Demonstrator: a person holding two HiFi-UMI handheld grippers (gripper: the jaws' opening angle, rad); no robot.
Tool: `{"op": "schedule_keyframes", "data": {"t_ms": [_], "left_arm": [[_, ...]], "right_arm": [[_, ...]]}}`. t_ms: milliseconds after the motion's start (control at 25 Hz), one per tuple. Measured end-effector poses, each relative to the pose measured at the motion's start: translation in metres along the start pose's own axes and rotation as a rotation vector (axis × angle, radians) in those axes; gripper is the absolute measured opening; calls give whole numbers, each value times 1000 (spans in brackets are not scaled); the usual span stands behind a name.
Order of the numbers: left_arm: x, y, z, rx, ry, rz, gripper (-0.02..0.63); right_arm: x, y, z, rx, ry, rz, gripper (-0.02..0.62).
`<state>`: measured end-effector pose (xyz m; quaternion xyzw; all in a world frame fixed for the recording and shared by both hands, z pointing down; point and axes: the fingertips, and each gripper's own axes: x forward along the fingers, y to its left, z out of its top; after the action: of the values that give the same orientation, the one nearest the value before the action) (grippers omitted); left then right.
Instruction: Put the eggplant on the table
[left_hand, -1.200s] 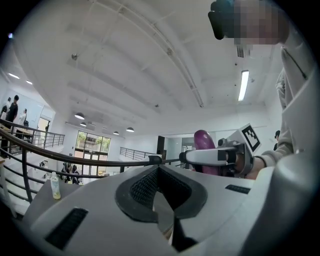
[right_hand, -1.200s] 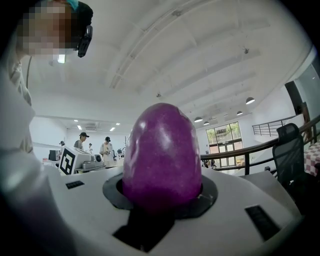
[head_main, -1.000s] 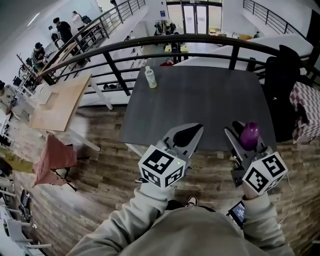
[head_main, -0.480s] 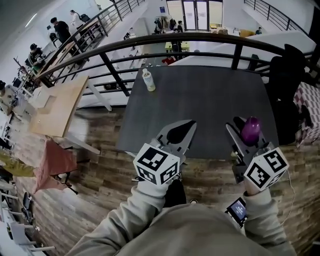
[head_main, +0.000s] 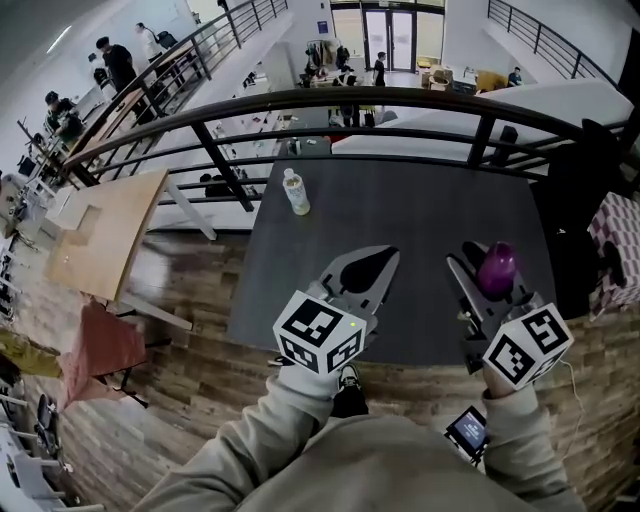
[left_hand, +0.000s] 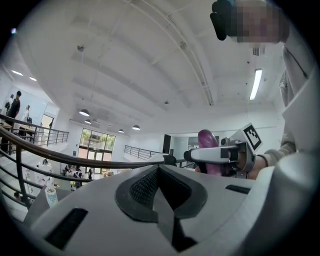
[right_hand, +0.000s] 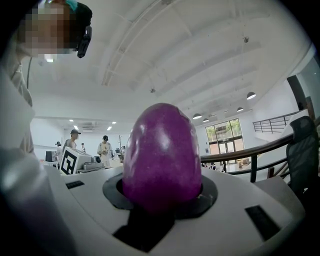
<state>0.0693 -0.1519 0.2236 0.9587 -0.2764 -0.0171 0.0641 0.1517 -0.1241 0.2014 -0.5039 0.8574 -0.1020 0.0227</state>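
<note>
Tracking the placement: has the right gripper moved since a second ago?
Yes. The right gripper, shut on the purple eggplant, has advanced farther over the dark grey table, away from its near edge.

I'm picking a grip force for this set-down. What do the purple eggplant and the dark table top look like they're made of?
The eggplant: probably moulded plastic or rubber, glossy; its purple is very even, with sharp lamp highlights. A real one cannot be ruled out. The table: likely laminate or painted board, matte dark grey; no grain shows, only a faint sheen.

Glossy eggplant, matt table
</note>
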Motion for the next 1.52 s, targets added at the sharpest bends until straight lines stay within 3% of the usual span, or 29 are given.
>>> {"op": "schedule_keyframes", "data": {"t_ms": [600,1000,1240,1520], "left_arm": [[52,113,15,-15,-9,-74,5],[73,139,3,-79,30,-103,6],[87,147,10,-84,29,-84,6],[104,146,23,-34,21,-90,6]], "right_arm": [[118,-36,24,-40,15,-33,163],[134,-82,38,-34,52,-102,163],[146,-92,45,-29,64,-67,163],[147,-108,60,-35,46,-18,163]]}}
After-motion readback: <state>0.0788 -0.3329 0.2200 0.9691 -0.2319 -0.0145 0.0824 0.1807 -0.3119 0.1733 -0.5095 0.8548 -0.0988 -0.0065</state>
